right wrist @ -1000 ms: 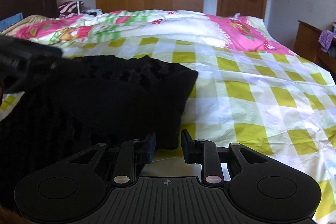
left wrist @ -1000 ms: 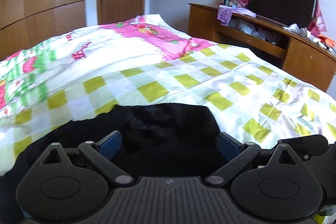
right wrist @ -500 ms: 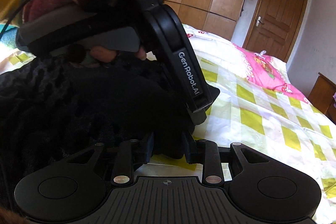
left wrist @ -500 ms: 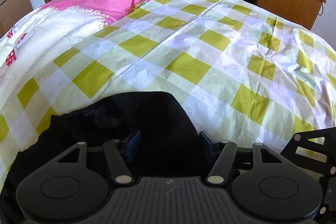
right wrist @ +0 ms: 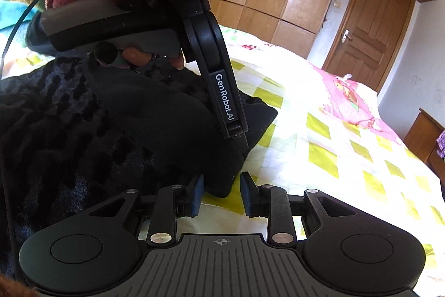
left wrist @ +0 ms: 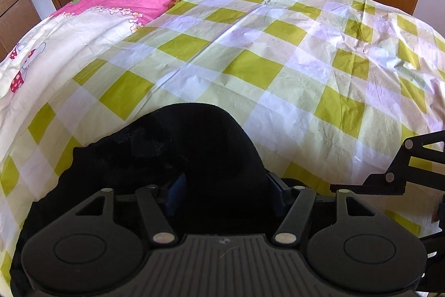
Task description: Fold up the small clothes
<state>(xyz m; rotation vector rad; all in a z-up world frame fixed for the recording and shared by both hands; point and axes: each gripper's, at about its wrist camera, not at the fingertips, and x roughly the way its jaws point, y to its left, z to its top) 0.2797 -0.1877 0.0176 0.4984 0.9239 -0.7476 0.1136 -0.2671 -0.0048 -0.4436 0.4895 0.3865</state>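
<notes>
Left gripper (left wrist: 225, 192) swung down onto black garment (left wrist: 178, 155) on bed (left wrist: 278, 68), fingers narrowed around a fold; right gripper (right wrist: 221, 195) half-open, corner between, unpinched.

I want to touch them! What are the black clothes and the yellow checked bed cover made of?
The black garment looks like thick, soft knit, maybe wool or fleece: matte, with a bumpy raised pattern. The checked bed cover looks like thin woven cotton: flat, matte, with fine creases. Neither can be told for sure.
</notes>
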